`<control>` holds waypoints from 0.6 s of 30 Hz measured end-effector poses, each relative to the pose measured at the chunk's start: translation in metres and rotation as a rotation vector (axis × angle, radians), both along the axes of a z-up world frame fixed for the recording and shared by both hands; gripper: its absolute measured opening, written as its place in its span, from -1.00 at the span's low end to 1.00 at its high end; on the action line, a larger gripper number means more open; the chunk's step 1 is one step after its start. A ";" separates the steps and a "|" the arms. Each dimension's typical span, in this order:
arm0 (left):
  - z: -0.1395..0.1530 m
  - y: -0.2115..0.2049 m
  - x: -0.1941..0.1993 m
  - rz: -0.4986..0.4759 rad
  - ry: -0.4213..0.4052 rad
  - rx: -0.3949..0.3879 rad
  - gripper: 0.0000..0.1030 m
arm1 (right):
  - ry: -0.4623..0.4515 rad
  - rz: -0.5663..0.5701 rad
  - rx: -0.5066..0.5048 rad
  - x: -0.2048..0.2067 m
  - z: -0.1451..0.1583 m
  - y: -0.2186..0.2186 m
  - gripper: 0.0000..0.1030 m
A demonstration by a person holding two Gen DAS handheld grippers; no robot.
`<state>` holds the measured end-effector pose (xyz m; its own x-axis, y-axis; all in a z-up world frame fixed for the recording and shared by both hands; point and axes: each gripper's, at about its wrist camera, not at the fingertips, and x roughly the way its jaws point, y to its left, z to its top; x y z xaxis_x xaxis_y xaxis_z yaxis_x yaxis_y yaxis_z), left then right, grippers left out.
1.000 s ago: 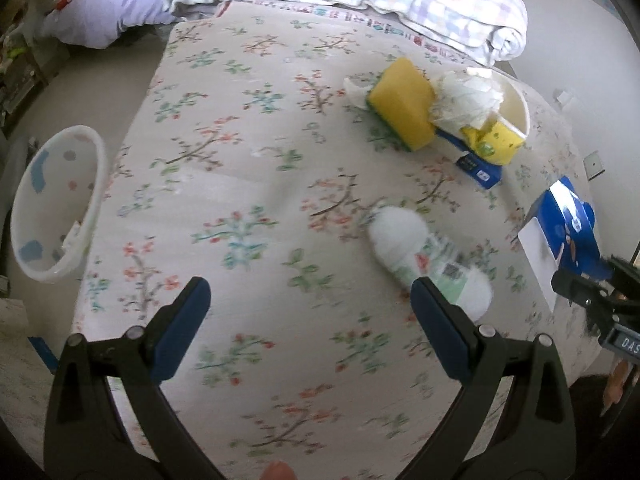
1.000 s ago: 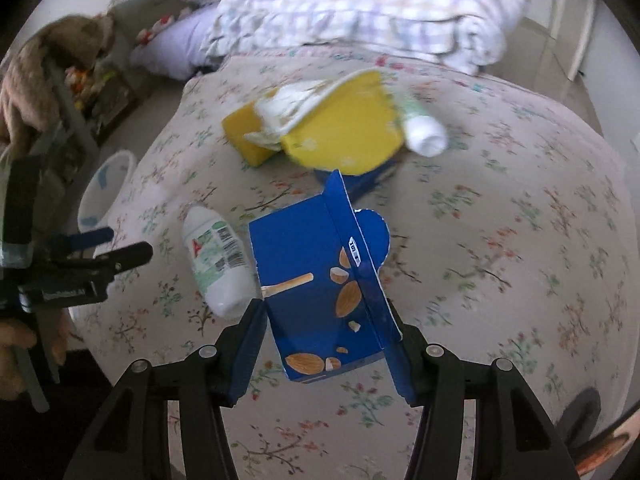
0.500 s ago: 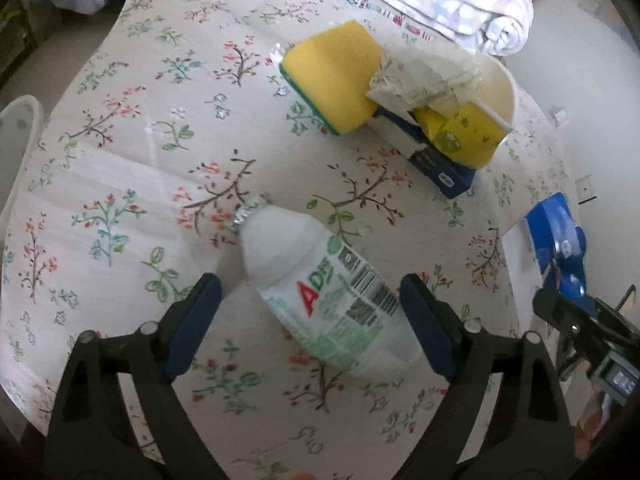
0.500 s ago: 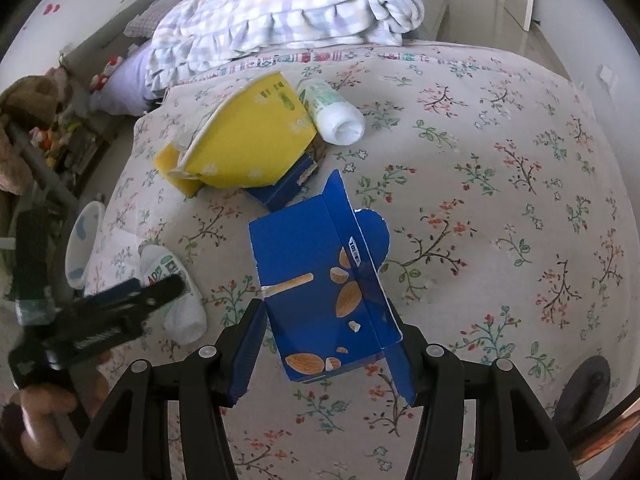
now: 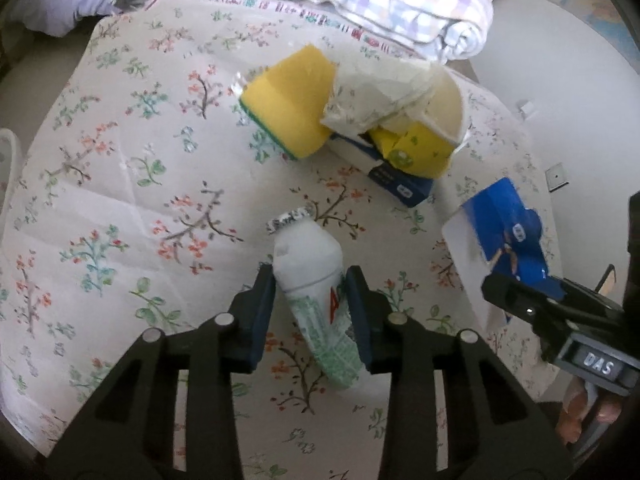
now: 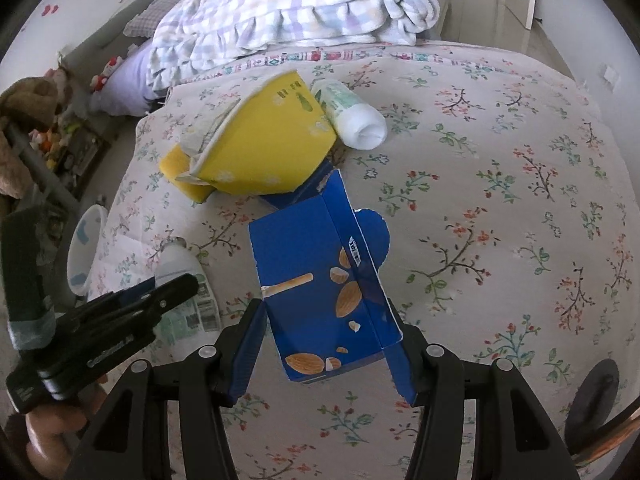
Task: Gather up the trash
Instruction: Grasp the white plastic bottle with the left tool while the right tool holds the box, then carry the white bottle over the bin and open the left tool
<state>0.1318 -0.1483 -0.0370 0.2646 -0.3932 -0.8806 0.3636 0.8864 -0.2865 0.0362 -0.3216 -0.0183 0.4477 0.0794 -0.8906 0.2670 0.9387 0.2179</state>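
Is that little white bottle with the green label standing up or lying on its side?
Lying on its side. The white bottle rests lengthwise on the floral bedspread, foil-topped neck pointing away, between the closing left claw.

I read soft, even daylight in both wrist views, brightest on the pale floor [image 5: 540, 52] beyond my left gripper [image 5: 311, 300] and on the rolled blanket [image 6: 320, 4] far ahead of the right one. Shadows under the clutter ahead are faint and short. Fisheye bending and dark vignetting crowd the corners; the bedspread [image 5: 120, 200] print smears slightly toward the edges.
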 end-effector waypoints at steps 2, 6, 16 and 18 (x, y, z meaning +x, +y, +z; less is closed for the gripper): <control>0.007 0.007 0.001 0.002 -0.022 0.001 -0.28 | -0.007 0.004 -0.003 0.002 0.002 0.004 0.11; 0.017 0.028 0.008 0.033 -0.045 -0.010 -0.29 | -0.022 0.022 -0.002 0.008 0.006 0.016 0.11; 0.036 0.101 0.026 0.151 -0.089 -0.018 -0.29 | -0.049 0.099 -0.004 0.029 0.016 0.062 0.11; 0.039 0.115 0.029 0.171 -0.100 -0.016 -0.30 | -0.053 0.116 -0.004 0.035 0.017 0.073 0.11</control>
<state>0.1607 -0.0334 0.0020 0.4144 -0.3490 -0.8405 0.2352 0.9332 -0.2715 0.0707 -0.2487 -0.0011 0.4820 0.1301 -0.8664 0.1443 0.9636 0.2250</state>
